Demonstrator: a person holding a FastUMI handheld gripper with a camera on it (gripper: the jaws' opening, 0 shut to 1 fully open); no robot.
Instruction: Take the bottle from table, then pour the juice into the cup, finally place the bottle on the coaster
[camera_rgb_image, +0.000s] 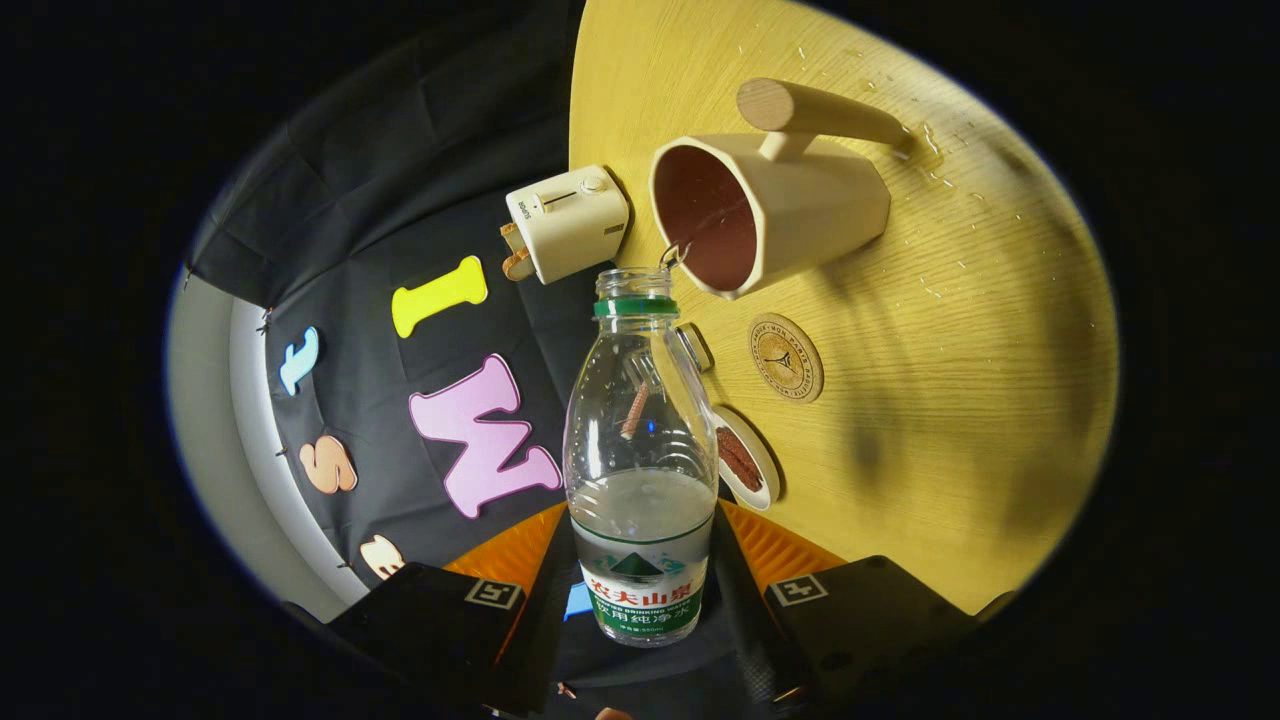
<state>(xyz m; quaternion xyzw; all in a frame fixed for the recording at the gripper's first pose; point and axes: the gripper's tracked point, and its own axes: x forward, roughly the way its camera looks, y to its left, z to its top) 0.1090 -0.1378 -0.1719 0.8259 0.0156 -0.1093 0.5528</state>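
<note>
Jaws tight on bottle (640, 470) (mouth at cup (765, 215) rim).

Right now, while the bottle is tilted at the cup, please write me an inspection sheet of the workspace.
Surface: wooden table, water drops beyond the cup.
Job's things: bottle uncapped, partly full, its mouth at the rim of the cup; coaster bare.
Clutter: toaster; small dish beside the bottle.
Grippers: gripper shut on the bottle.
Cables: nothing seen.
Surroundings: black cloth wall.
</note>
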